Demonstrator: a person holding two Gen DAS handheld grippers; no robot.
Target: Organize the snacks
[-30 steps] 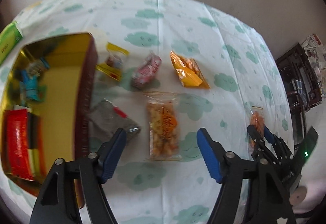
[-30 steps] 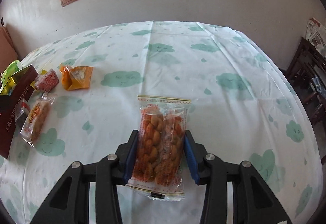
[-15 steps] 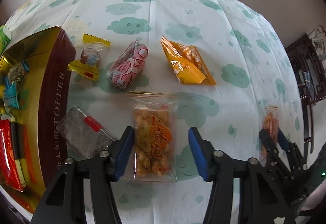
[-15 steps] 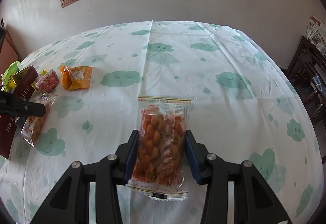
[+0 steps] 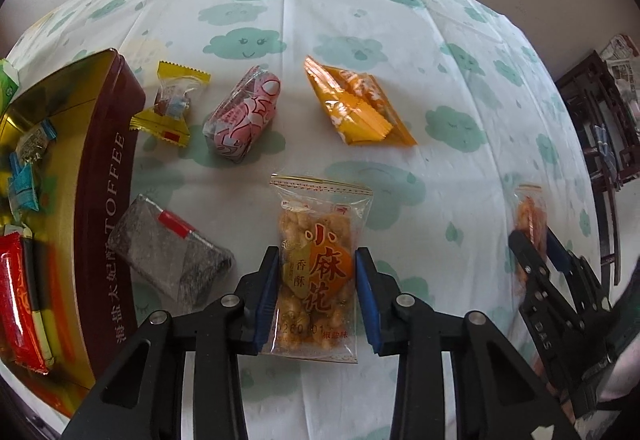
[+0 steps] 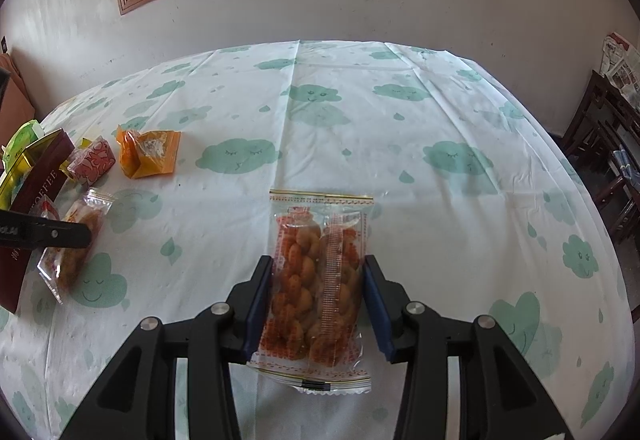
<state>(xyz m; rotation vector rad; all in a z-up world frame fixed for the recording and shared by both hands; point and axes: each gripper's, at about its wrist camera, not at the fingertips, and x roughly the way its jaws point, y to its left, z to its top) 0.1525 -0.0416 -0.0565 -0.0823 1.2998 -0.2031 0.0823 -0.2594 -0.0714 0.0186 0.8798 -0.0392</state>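
My left gripper has its blue pads against both sides of a clear twist-snack packet with orange lettering lying on the cloud-print tablecloth. My right gripper is shut on a clear packet of orange fried twists, held just above the cloth; it also shows in the left wrist view. A maroon and gold toffee tin stands open at the left with several snacks inside.
On the cloth lie a grey packet, a yellow candy, a pink roll and an orange packet. A green box sits behind the tin. Dark wooden furniture stands at the right.
My left gripper has come down and forward over the twist-snack packet and its jaws have narrowed onto it. My right gripper has stayed still with its packet.
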